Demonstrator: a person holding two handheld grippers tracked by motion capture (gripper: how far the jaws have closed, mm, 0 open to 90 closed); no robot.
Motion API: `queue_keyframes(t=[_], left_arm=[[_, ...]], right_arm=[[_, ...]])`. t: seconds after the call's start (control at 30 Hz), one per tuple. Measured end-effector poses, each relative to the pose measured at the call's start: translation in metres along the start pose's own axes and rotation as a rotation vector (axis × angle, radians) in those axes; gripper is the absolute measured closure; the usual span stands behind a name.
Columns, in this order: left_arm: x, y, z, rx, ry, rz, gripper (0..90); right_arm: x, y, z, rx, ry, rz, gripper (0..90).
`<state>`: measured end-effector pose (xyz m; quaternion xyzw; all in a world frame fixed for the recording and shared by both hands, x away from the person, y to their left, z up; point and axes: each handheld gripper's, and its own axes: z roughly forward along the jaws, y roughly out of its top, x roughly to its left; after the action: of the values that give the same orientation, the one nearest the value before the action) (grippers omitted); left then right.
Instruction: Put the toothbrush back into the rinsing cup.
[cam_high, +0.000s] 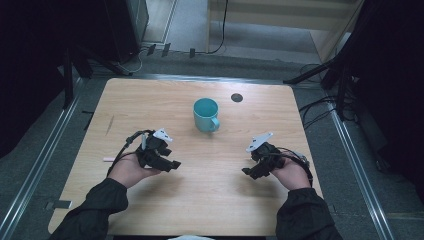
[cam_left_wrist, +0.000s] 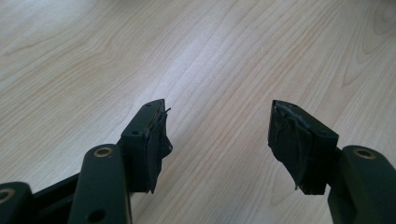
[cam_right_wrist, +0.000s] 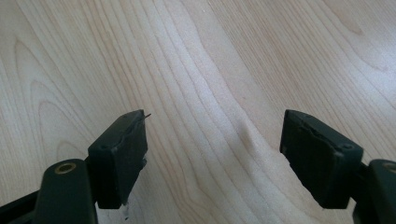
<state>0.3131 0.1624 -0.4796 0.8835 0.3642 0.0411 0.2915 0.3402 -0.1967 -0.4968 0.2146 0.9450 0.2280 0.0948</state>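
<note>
**Both grippers open, near the teal mug**

Left gripper (cam_high: 172, 164) held over the near left of the wooden table (cam_high: 150, 100), jaws spread wide with bare wood between them and nothing gripped. Right gripper (cam_high: 248, 172) held at the near right, jaws likewise well apart and empty, pointing inward over bare wood. Teal mug (cam_high: 206, 114) upright at mid-table, farther off than both grippers and roughly between them, handle turned to the near right, touching neither. Small dark round spot (cam_high: 237, 97) beyond the mug, to its right. Thin pink stick (cam_high: 110, 159) flat by the left hand, near the left edge.
</note>
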Motion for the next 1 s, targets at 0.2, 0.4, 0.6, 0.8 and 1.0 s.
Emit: queue_keyframes(t=[0.2, 0.4, 0.6, 0.8, 1.0], left_arm=[[0.008, -0.006, -0.01, -0.012, 0.013, -0.015, 37.5], [0.014, -0.01, -0.018, -0.011, 0.021, -0.031, 39.2], [0.016, -0.014, -0.021, -0.013, 0.03, -0.043, 40.5], [0.02, -0.02, -0.028, -0.019, 0.044, -0.06, 40.5], [0.026, -0.026, -0.036, -0.008, 0.058, -0.071, 39.9]], right_arm=[[-0.001, 0.001, 0.0, -0.001, 0.001, -0.003, 23.4], [-0.002, 0.004, 0.001, -0.002, 0.009, -0.004, 23.4], [-0.003, 0.008, 0.003, -0.01, 0.014, -0.011, 23.4], [-0.004, 0.011, 0.004, -0.01, 0.022, -0.006, 23.4], [-0.003, 0.015, 0.006, -0.006, 0.031, -0.014, 23.4]])
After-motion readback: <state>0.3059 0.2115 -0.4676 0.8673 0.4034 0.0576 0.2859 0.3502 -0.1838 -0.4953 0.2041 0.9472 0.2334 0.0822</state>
